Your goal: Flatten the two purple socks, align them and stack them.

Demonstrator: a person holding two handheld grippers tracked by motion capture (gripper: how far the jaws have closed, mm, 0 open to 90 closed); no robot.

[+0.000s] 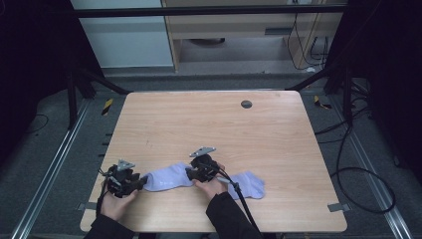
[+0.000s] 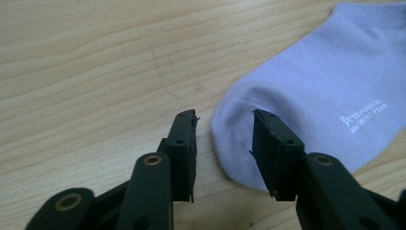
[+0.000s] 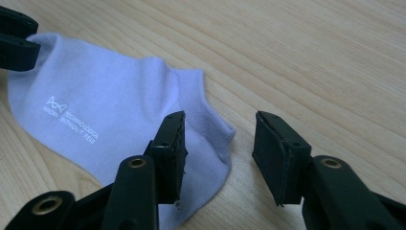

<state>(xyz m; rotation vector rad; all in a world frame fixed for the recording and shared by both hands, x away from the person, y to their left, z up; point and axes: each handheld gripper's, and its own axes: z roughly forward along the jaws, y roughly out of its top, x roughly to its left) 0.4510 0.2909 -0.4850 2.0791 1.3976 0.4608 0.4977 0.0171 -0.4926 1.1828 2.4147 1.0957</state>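
black jaws of both grippers gape around a soft lilac sock (image 2: 311,86) on woodgrain table (image 1: 209,124).

Printed on: pale lilac knitted ankle sock (image 3: 105,124), lying flat on the light wood-grain surface (image 3: 311,57)
Logo: small white outline mark shaped like two joined peaks, set just before the words
Wording, right gripper view: two white lines in capitals; the lower reads "WITHOUT FEAR", the upper roughly "TECHNOLOGICAL", its letters too small to be sure
Wording, left gripper view: the same white print on the sock (image 2: 325,91), blurred, ending "FEAR"
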